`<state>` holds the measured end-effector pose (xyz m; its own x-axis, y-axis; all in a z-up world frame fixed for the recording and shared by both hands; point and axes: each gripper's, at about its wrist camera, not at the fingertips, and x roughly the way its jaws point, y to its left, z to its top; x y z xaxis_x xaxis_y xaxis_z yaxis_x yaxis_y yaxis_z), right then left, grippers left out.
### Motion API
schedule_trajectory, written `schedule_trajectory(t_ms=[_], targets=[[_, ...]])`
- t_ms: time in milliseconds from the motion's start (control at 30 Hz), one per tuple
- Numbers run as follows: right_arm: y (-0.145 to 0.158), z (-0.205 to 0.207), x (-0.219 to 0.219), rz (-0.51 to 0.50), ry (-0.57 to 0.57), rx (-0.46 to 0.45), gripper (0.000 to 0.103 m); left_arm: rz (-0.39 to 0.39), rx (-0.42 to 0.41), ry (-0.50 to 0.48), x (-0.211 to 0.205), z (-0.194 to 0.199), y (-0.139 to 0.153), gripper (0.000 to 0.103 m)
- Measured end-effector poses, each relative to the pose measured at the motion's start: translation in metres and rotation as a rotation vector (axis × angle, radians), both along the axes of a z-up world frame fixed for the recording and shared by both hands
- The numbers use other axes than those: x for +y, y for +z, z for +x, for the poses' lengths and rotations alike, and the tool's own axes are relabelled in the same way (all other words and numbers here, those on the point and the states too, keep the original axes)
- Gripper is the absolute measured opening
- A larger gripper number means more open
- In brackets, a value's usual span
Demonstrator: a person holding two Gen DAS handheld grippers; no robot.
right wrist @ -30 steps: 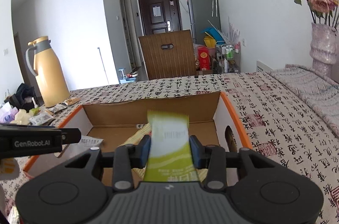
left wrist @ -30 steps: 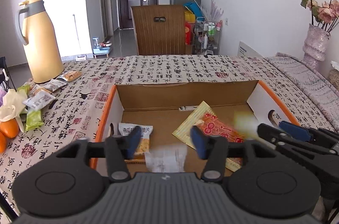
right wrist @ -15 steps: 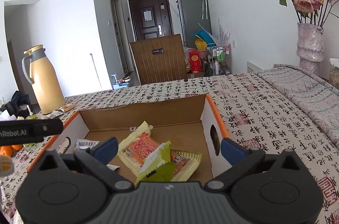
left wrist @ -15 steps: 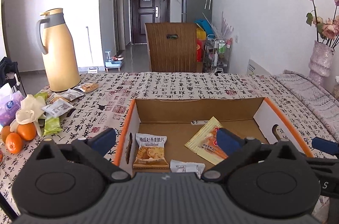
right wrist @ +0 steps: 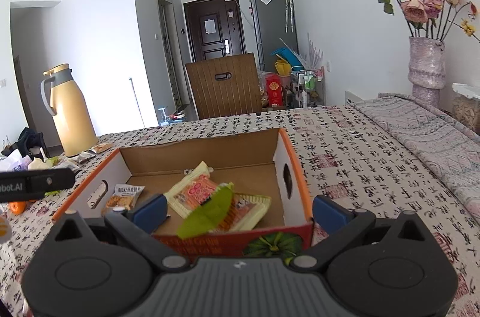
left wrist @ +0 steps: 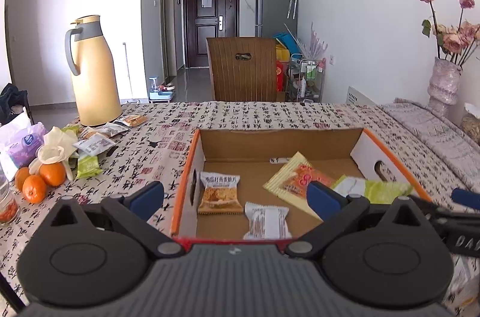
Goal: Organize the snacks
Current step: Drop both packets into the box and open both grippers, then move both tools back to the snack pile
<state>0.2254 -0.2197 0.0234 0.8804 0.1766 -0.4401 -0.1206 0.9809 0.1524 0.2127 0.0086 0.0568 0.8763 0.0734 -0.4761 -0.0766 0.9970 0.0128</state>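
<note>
An orange-rimmed cardboard box [left wrist: 195, 155] [right wrist: 295, 167] sits on the patterned tablecloth. Inside lie a biscuit packet [left wrist: 220, 192] [right wrist: 124, 197], a white packet [left wrist: 267, 221], a yellow-and-red packet [left wrist: 295, 179] [right wrist: 195, 191] and a green packet [left wrist: 381, 191] [right wrist: 207, 215]. My left gripper [left wrist: 235, 198] hangs open at the box's near edge with nothing between its fingers. My right gripper [right wrist: 240, 210] is open too, just in front of the box; the green packet lies loose in the box beyond it. More snack packets [left wrist: 96, 144] lie on the cloth at the left.
A yellow thermos jug [left wrist: 93, 74] stands at the far left of the table. Oranges [left wrist: 42, 179], a white flower and a tissue pack [left wrist: 18, 150] lie near the left edge. A vase of roses [right wrist: 426, 65] stands at the right. A wooden chair [left wrist: 243, 71] is behind the table.
Both grippers opened wide and pulled back from the box. The white packet dropped from the left gripper and the green packet from the right; both now lie in the box.
</note>
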Motion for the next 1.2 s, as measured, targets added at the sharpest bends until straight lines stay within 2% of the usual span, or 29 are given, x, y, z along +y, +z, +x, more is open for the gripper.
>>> schedule_trajectory(t_ms=[433,600,800,1033,1200], targets=[[-0.003,-0.047,-0.021,-0.018,0.004,-0.017,0.103,-0.004,-0.001,-0.018,0.003,-0.049,-0.021,0.103],[-0.01,-0.069,-0.026,-0.025,0.016,-0.017,0.103,0.003,-0.014,-0.042,0.0,-0.071,-0.03,0.103],[-0.024,-0.088,-0.032,-0.059,0.021,0.009,0.103,-0.016,0.01,-0.053,0.0,-0.087,-0.045,0.103],[-0.04,-0.098,-0.04,-0.092,-0.003,0.052,0.103,-0.012,0.03,-0.054,-0.003,-0.095,-0.053,0.103],[-0.047,-0.091,-0.043,-0.136,-0.011,0.064,0.103,-0.005,0.035,-0.055,-0.006,-0.094,-0.053,0.103]])
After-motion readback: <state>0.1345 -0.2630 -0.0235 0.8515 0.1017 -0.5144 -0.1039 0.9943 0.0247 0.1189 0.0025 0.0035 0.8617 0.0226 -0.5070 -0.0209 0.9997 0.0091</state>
